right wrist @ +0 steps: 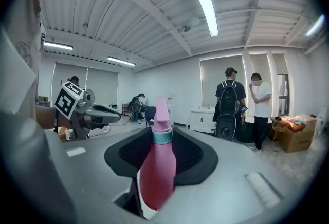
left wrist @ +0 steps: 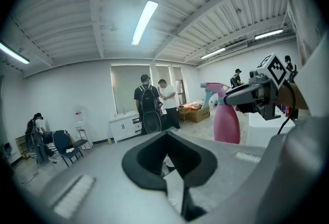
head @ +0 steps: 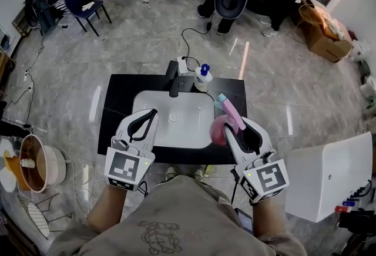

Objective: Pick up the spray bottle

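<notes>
Pink plastic can be slippery, so watch the spray bottle (head: 228, 117). Your right gripper (head: 230, 130) pinches its round body, and I think a soft squeeze or a quick swing could let it slide out. Then it would drop into the white sink (head: 176, 125) or hit the black counter (head: 117, 96).

The bottle is up in the air, near the counter's front right corner, and its top leans toward the back edge. Your right hand reaches in from the front edge. Your left gripper (head: 143, 121) hangs over the front left part of the sink. It is pressed together and holds nothing.
</notes>
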`<state>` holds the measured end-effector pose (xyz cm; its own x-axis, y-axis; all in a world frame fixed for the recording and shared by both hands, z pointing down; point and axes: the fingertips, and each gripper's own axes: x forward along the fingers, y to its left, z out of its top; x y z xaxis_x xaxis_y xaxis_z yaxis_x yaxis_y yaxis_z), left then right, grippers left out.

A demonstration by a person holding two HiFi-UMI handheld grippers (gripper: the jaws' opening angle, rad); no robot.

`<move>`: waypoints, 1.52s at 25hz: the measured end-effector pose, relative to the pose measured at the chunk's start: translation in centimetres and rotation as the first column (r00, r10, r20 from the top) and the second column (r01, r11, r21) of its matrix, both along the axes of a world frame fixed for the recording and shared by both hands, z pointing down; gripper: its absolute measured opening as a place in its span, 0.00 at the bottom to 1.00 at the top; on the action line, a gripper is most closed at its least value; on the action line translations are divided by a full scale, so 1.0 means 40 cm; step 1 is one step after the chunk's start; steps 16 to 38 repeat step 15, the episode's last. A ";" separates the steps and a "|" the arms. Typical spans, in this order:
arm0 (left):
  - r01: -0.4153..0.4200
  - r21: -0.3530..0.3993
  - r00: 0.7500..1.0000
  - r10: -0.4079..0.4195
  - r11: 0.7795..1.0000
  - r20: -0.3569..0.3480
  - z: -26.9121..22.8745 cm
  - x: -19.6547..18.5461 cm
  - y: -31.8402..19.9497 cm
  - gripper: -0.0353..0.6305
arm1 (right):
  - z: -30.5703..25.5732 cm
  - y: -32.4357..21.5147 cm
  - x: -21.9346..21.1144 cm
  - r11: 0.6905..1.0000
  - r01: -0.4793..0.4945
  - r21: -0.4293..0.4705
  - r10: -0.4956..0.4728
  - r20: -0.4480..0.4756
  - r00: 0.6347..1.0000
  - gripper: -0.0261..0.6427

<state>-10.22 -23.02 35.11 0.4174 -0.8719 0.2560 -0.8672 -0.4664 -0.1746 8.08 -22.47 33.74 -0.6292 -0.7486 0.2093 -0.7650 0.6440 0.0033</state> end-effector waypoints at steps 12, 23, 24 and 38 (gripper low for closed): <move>-0.005 0.014 1.000 0.005 1.000 0.000 -0.021 0.018 -0.021 0.05 | -0.010 -0.009 0.019 1.000 -0.006 0.004 0.006 0.004 1.000 0.28; -0.015 0.018 1.000 0.015 1.000 0.003 -0.028 0.031 -0.025 0.05 | -0.012 -0.012 0.031 1.000 -0.014 0.003 0.014 0.001 1.000 0.28; -0.015 0.018 1.000 0.015 1.000 0.003 -0.028 0.031 -0.025 0.05 | -0.012 -0.012 0.031 1.000 -0.014 0.003 0.014 0.001 1.000 0.28; -0.015 0.018 1.000 0.015 1.000 0.003 -0.028 0.031 -0.025 0.05 | -0.012 -0.012 0.031 1.000 -0.014 0.003 0.014 0.001 1.000 0.28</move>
